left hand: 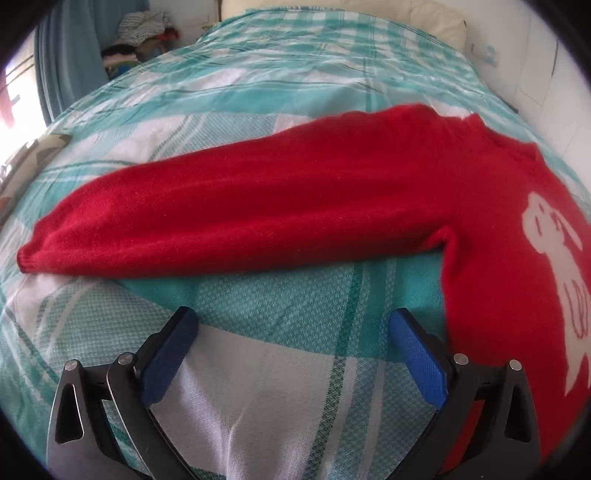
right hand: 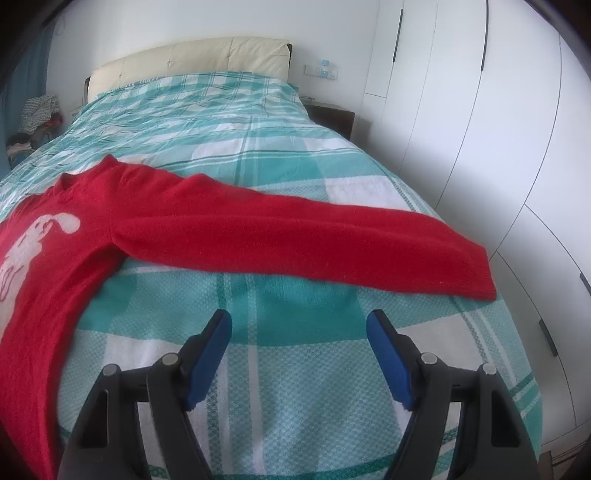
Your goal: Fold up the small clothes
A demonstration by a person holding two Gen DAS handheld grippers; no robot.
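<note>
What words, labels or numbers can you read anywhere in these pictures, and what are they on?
None can be read.
Red sweater: a white rabbit-like figure, with thin red squiggles lower down too blurred to tell whether they are letters.
Small blue-and-white things on the wall: too small to read.

My left view cut off the red sweater (left hand: 491,229) at the right edge, so its white figure (left hand: 554,258) was only partly seen. My right view lost the same body past the left edge. The far pile of clothes (left hand: 147,26) was too blurred to identify.
</note>
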